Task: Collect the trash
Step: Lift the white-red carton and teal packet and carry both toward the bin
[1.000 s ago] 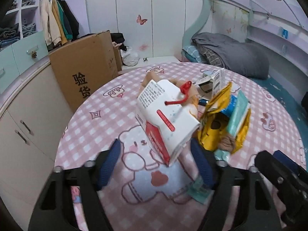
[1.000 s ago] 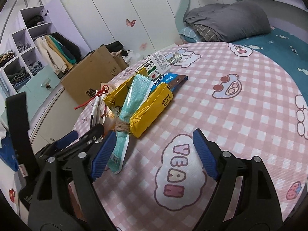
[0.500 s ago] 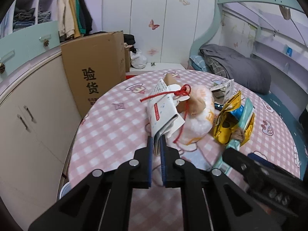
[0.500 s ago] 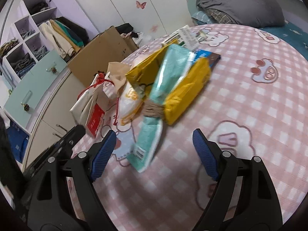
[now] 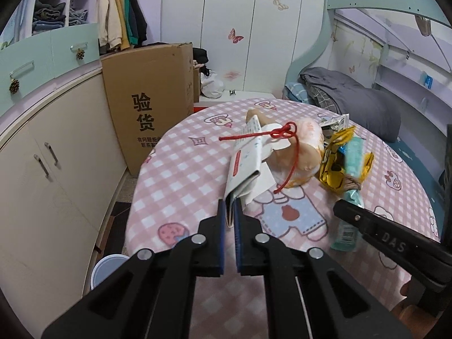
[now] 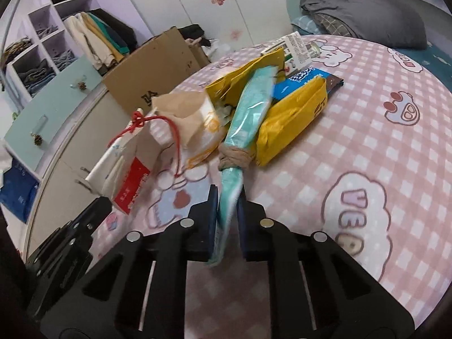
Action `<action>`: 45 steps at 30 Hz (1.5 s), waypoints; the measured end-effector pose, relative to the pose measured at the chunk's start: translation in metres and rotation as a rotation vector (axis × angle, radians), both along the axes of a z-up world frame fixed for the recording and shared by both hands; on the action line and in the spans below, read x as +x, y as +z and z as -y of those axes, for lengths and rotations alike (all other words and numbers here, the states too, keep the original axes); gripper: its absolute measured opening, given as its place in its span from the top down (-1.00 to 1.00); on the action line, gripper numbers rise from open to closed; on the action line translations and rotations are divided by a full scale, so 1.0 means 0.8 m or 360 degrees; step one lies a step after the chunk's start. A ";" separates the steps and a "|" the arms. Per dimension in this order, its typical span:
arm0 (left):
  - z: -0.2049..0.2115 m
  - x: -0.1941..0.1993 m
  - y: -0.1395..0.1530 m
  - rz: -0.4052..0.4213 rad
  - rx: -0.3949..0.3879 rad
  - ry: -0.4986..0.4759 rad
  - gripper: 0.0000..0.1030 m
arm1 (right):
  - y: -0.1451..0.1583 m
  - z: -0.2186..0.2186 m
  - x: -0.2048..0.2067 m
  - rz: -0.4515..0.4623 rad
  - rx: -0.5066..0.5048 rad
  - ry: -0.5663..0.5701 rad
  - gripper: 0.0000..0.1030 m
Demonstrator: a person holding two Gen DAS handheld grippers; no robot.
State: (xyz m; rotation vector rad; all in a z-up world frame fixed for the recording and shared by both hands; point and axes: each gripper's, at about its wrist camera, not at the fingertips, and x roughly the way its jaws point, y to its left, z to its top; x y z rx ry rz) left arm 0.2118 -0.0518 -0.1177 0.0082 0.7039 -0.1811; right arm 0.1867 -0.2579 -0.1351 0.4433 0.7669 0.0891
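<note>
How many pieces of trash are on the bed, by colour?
White paper bag with red string: 1
Orange-and-white bag: 1
Yellow wrapper: 1
Teal packet: 1
Blue packet: 1
White printed box: 1
Total: 6

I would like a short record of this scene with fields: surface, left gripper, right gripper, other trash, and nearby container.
surface: pink checked cloth with cartoon prints
left gripper: jaws just closed, shut on the white paper bag with red cord
right gripper: jaws just closed, shut on the teal packet
other trash: yellow wrapper, blue wrapper, white and orange bag
nearby container: cardboard box beside the surface
</note>
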 end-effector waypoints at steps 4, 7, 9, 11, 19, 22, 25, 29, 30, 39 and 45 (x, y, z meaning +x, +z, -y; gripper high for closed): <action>-0.010 -0.013 0.002 0.0009 -0.0008 0.0018 1.00 | 0.006 -0.007 -0.018 0.0032 0.0021 0.0029 0.75; -0.017 -0.021 0.003 0.0011 -0.0014 0.0025 1.00 | 0.012 -0.011 -0.032 0.0058 0.0020 0.0059 0.76; -0.022 -0.027 0.004 0.0007 -0.0025 0.0028 1.00 | 0.015 -0.016 -0.039 0.0070 0.0017 0.0078 0.77; -0.025 -0.032 0.003 0.0002 -0.0035 0.0027 1.00 | 0.018 -0.022 -0.045 0.0080 0.0011 0.0101 0.77; -0.026 -0.047 -0.003 -0.0040 -0.0037 -0.0012 0.96 | 0.014 -0.022 -0.060 0.0092 0.0022 0.0102 0.77; -0.026 -0.046 -0.008 -0.0071 -0.0014 -0.0025 0.94 | 0.012 -0.017 -0.064 0.0091 0.0031 0.0091 0.77; -0.024 -0.041 -0.014 -0.0107 -0.0004 -0.0037 0.70 | 0.012 -0.012 -0.065 0.0091 0.0029 0.0086 0.77; -0.016 -0.037 -0.018 -0.0063 0.0061 -0.0049 -0.28 | 0.010 -0.005 -0.064 0.0086 0.0051 0.0078 0.77; -0.013 -0.036 -0.018 -0.0041 0.0103 -0.0051 -0.32 | 0.009 -0.005 -0.063 0.0085 0.0053 0.0078 0.77; 0.037 -0.007 -0.030 0.0048 0.0509 -0.0229 -0.33 | 0.006 0.004 -0.048 0.0076 0.0075 0.0100 0.77; 0.070 0.010 -0.038 0.0117 0.0684 -0.0305 -0.28 | 0.001 0.007 -0.034 0.0057 0.0079 0.0103 0.77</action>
